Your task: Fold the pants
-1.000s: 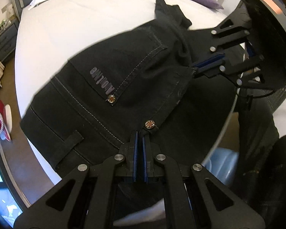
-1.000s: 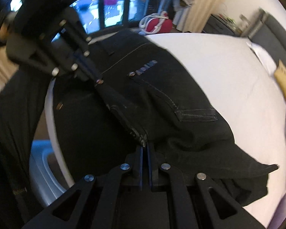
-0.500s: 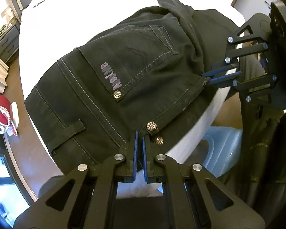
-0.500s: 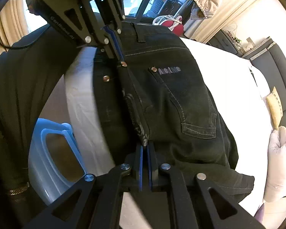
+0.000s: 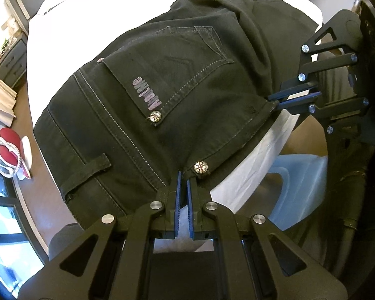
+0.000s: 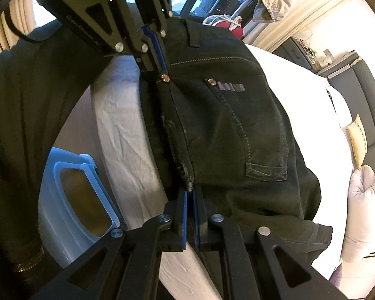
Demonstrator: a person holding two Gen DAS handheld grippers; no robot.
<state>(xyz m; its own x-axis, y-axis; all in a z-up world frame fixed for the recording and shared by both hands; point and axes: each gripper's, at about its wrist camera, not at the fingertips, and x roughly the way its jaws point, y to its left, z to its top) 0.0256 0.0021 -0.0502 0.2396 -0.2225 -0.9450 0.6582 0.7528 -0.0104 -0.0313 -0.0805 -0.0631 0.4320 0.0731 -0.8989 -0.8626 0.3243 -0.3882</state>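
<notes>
On the white bed (image 5: 82, 25), your left gripper (image 5: 183, 177) and right gripper (image 6: 190, 195) each pinch closed on the black pants (image 5: 187, 87).

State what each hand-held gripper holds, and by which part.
Both grip the black pants along one edge. The left hand-held gripper pinches the waistband corner beside a rivet; the right hand-held gripper pinches the same edge farther down.

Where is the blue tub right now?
The blue tub sits on the floor beside the bed, left in the right wrist view, below the hanging edge of the black pants.
</notes>
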